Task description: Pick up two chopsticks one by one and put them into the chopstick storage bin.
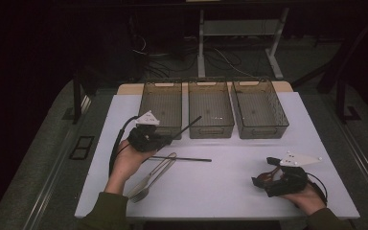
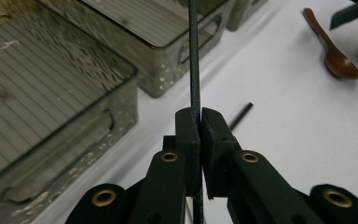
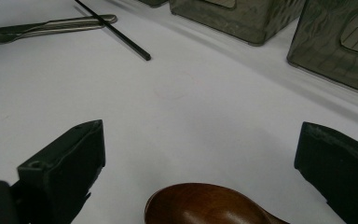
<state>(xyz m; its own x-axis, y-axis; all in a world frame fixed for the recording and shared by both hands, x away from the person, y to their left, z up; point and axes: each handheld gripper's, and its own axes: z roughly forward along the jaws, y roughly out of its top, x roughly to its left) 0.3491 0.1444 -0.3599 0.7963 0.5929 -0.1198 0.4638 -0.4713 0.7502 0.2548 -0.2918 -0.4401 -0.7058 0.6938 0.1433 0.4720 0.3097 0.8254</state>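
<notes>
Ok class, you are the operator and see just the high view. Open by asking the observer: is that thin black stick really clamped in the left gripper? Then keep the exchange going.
Observer: Yes. The left gripper has its jaws shut on the black chopstick, which runs up between them.
Operator: And the brown thing by the right gripper?
Observer: It is a wooden spoon. The right gripper stands wide open, one jaw either side of the bowl, both clear of it.
Operator: The second chopstick?
Observer: The second chopstick lies across the handle end of the metal cutlery.
</notes>
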